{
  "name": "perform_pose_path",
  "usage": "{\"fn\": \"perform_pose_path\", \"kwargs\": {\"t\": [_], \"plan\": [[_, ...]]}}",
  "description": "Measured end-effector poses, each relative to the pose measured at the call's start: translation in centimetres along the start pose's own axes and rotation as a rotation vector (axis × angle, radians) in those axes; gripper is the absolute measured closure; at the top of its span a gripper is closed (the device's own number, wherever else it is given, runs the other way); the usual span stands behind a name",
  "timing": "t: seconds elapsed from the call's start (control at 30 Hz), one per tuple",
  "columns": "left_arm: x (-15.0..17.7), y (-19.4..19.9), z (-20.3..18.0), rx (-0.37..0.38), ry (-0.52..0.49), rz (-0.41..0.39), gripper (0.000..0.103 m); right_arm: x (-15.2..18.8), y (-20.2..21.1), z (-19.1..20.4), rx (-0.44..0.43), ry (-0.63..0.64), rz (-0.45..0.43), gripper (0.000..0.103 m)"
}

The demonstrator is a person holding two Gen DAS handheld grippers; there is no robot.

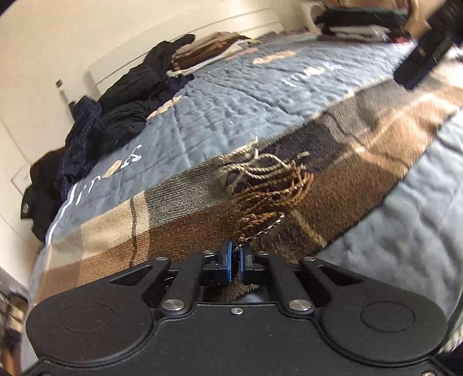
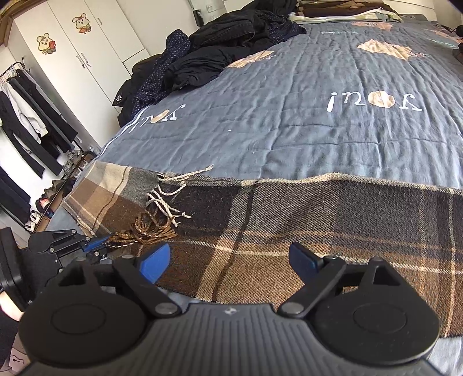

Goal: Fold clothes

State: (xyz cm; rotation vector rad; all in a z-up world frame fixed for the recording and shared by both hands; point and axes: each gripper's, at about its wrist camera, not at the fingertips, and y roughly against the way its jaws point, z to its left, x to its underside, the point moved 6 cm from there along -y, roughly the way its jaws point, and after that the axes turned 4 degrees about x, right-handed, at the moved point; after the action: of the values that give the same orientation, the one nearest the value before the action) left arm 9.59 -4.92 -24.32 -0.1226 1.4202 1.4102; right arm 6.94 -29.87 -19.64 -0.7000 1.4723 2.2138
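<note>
A brown, grey and beige plaid scarf [image 1: 347,136] [image 2: 289,208] lies stretched along the near edge of the bed. Its twisted fringe [image 1: 266,185] [image 2: 162,208] is folded back on top of the cloth. My left gripper [image 1: 235,251] [image 2: 98,245] sits at that fringe end, shut, with fringe strands pinched between its blue pads. My right gripper [image 2: 228,254] hovers low over the middle of the scarf, jaws wide open and nothing between them. In the left wrist view it shows only as a blurred dark shape [image 1: 425,49] at the top right.
The grey-blue quilt [image 2: 289,115] covers the bed. A heap of dark clothes [image 1: 124,110] [image 2: 220,49] lies at the far left corner, with folded stacks [image 1: 208,49] [image 2: 332,10] behind it. A white wardrobe [image 2: 72,52] and a clothes rack [image 2: 26,110] stand left of the bed.
</note>
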Motion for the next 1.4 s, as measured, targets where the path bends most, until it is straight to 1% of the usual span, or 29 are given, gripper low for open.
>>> {"fn": "perform_pose_path", "kwargs": {"t": [0.13, 0.27, 0.4, 0.47, 0.6, 0.7, 0.77, 0.87, 1.13, 1.3, 1.4], "plan": [[-1.2, 1.6, 1.0, 0.044, 0.127, -0.061, 0.099, 0.0, 0.3, 0.1, -0.003, -0.003, -0.006, 0.014], [-1.9, 2.3, 2.5, 0.104, 0.252, -0.088, 0.099, 0.0, 0.4, 0.0, -0.003, -0.012, -0.009, 0.014], [-2.6, 2.9, 3.0, 0.199, 0.389, -0.12, 0.099, 0.0, 0.4, 0.5, -0.022, -0.014, -0.009, 0.014], [-3.0, 2.9, 2.8, 0.236, 0.429, -0.128, 0.099, 0.1, 0.4, 0.7, -0.036, -0.015, -0.007, 0.014], [-4.1, 2.4, 1.3, 0.291, 0.461, -0.133, 0.099, 0.1, 0.6, 0.7, -0.051, -0.027, -0.005, 0.014], [-5.0, 1.9, 0.0, 0.351, 0.523, -0.144, 0.099, 0.1, 1.3, -0.2, -0.049, -0.048, -0.015, 0.014], [-5.6, 1.4, -1.1, 0.389, 0.563, -0.147, 0.099, 0.1, 2.0, -1.2, -0.042, -0.068, -0.027, 0.014], [-6.7, 1.0, -2.8, 0.429, 0.594, -0.151, 0.099, 0.0, 3.2, -3.1, -0.024, -0.103, -0.048, 0.014], [-10.1, 0.2, -6.6, 0.515, 0.638, -0.175, 0.099, 0.2, 6.0, -8.2, 0.023, -0.192, -0.097, 0.014], [-13.2, 1.0, -5.9, 0.548, 0.687, -0.232, 0.099, 0.3, 7.1, -9.7, 0.03, -0.215, -0.116, 0.014], [-15.3, 2.4, -4.7, 0.571, 0.732, -0.299, 0.099, 0.3, 7.7, -10.3, 0.033, -0.22, -0.129, 0.014]]}}
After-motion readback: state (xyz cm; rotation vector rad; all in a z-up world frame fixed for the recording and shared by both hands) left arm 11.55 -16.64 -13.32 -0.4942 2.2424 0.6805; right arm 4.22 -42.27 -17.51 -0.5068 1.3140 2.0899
